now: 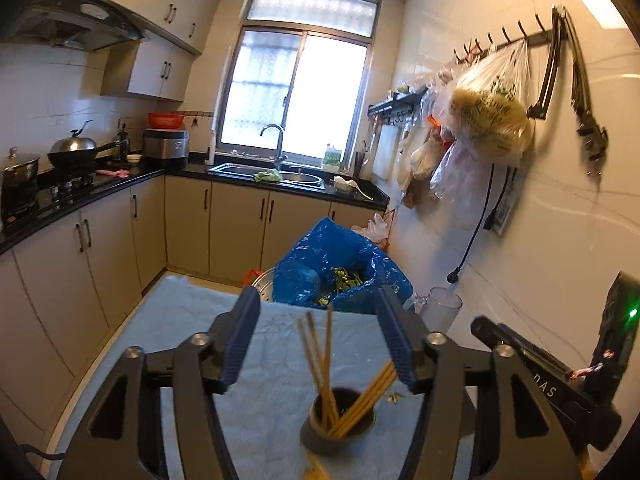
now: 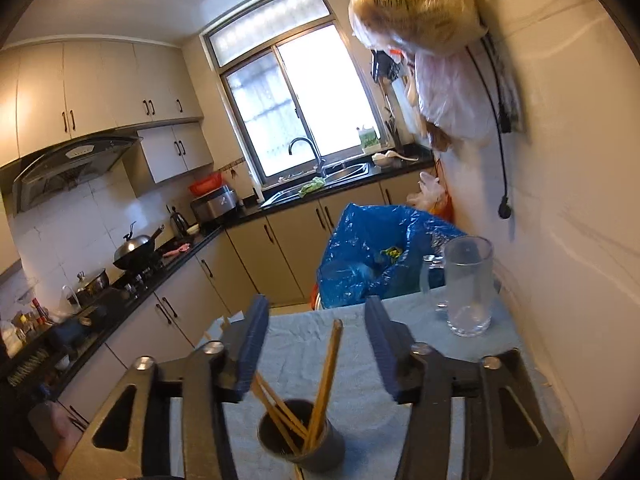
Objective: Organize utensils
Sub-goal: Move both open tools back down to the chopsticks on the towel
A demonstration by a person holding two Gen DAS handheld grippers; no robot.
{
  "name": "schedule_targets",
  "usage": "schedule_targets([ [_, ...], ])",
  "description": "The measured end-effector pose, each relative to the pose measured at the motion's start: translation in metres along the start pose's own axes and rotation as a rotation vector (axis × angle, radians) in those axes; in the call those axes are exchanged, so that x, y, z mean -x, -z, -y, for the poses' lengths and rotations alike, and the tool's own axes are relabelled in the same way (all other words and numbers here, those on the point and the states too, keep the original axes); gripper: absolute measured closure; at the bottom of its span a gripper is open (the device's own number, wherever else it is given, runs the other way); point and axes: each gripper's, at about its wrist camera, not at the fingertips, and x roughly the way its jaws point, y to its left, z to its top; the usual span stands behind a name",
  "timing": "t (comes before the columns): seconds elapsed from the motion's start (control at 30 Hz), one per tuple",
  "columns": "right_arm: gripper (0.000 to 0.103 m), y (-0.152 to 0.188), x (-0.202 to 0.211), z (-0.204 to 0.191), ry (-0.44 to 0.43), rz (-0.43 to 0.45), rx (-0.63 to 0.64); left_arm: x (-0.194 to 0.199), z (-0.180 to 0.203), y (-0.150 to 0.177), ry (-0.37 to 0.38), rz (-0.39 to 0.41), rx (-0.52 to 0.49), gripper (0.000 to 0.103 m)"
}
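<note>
A dark grey cup [image 1: 338, 428] [image 2: 300, 440] stands on the table's light blue cloth [image 1: 192, 320] [image 2: 360, 360] and holds several wooden chopsticks [image 1: 325, 360] [image 2: 326, 380], which lean apart in it. My left gripper [image 1: 316, 312] hovers open over the cup, with the sticks rising between its blue pads [image 1: 240, 336]; one leaning bundle reaches up to the right pad. My right gripper [image 2: 316, 320] is also open above the cup, one tall stick standing free between its fingers and shorter ones passing close under the left pad [image 2: 250, 352].
A blue plastic bag [image 1: 340, 264] [image 2: 380, 256] with green scraps sits past the table's far edge. A clear glass mug [image 2: 466, 288] [image 1: 440, 308] stands at the far right by the white wall. Counters, a stove and a sink line the left and back.
</note>
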Motion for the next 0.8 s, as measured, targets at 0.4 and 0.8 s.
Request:
schedule_targets([
  [0.4,0.061,0.195,-0.017,0.011,0.020,-0.547,0.122,0.035,-0.063,0.138,-0.141,-0.294,0.045,0.029],
  [0.8,0.086,0.235,-0.020,-0.020,-0.010,-0.632,0.036,0.035,-0.109,0.204,-0.203,-0.426,0.102,0.029],
])
